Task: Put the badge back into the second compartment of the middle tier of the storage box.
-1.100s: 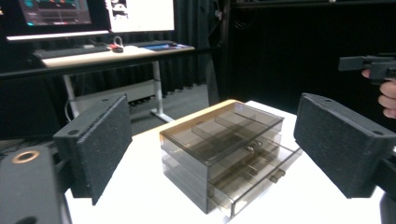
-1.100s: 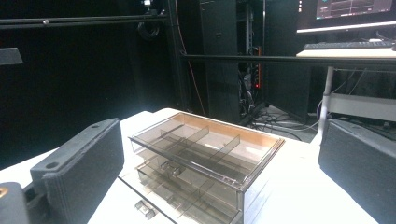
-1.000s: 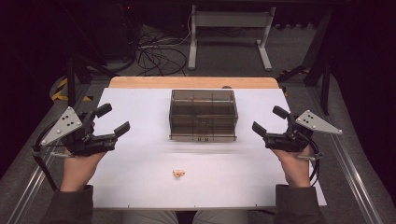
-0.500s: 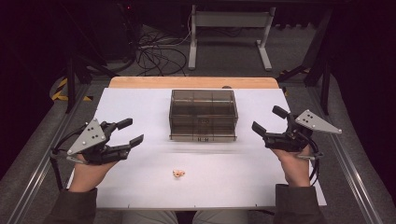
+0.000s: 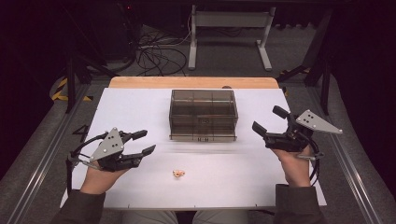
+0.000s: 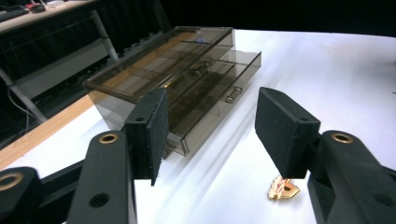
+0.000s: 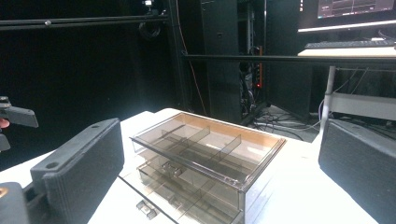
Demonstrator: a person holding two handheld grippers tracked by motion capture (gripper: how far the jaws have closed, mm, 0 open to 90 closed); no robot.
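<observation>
A small gold-and-pink trinket (image 5: 178, 173) lies on the white desk (image 5: 140, 112), toward the person's edge and in front of the smoky clear drawer box (image 5: 203, 115). It sits ahead of the left gripper (image 5: 144, 143) and apart from it, down and to the right of the finger tips in the high view; in the left gripper view the trinket (image 6: 282, 188) peeks out just below the right-hand finger pad, touching neither pad. It is too small to tell its long axis or which way it points. The left gripper's fingers (image 6: 150, 128) stand partly spread, having just been closing, with nothing pinched between them. The right gripper (image 5: 268, 122) hovers beside the box's right end, well apart from the trinket, its fingers (image 7: 84, 161) spread wide and holding nothing, the box (image 7: 205, 158) framed between them.
</observation>
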